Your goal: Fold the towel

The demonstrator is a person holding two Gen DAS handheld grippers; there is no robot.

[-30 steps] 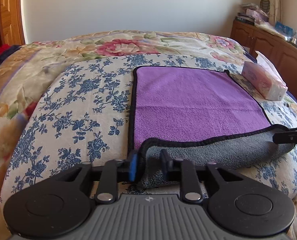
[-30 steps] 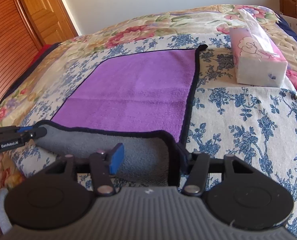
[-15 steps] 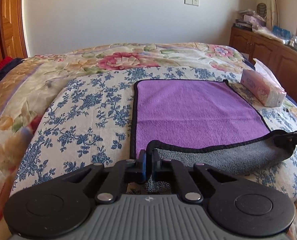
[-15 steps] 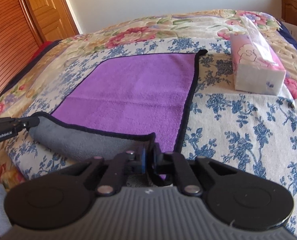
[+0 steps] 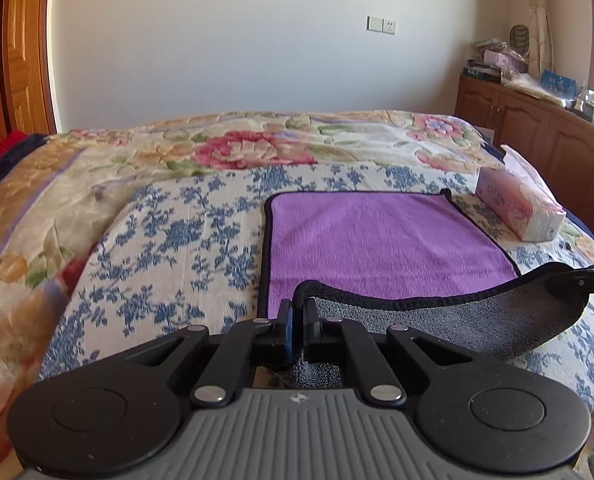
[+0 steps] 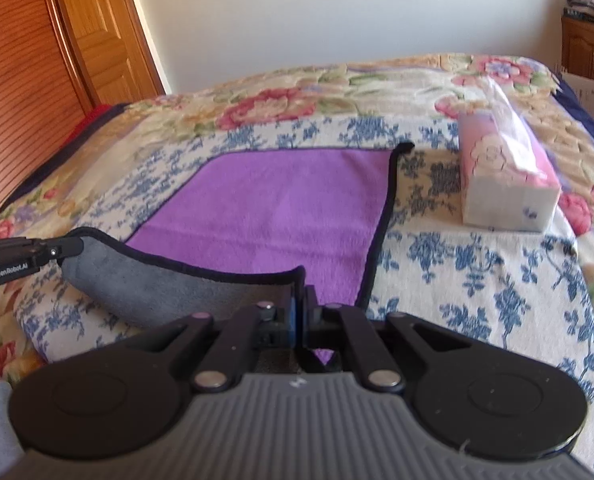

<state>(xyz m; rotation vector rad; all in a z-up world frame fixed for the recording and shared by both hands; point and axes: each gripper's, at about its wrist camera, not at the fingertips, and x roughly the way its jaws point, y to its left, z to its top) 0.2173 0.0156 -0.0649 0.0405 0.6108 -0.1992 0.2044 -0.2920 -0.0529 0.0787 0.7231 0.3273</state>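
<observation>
A purple towel [image 5: 381,240] with a black hem and grey underside lies on the bed; it also shows in the right wrist view [image 6: 273,216]. Its near edge is lifted, grey side [image 5: 457,328] toward me, sagging between the two grippers. My left gripper [image 5: 297,312] is shut on the near left corner. My right gripper [image 6: 300,304] is shut on the near right corner. The right gripper shows at the right edge of the left wrist view [image 5: 585,280]. The left gripper shows at the left edge of the right wrist view [image 6: 25,256].
A pink tissue pack [image 5: 521,208] lies on the bed just right of the towel, also in the right wrist view [image 6: 505,176]. The floral bedspread [image 5: 169,240] spreads around. Wooden cabinets [image 5: 545,140] stand right, a wooden door [image 6: 77,40] left.
Both grippers have closed on the towel's near corners and lifted the near edge off the bed. The views have tilted up toward the wall.
</observation>
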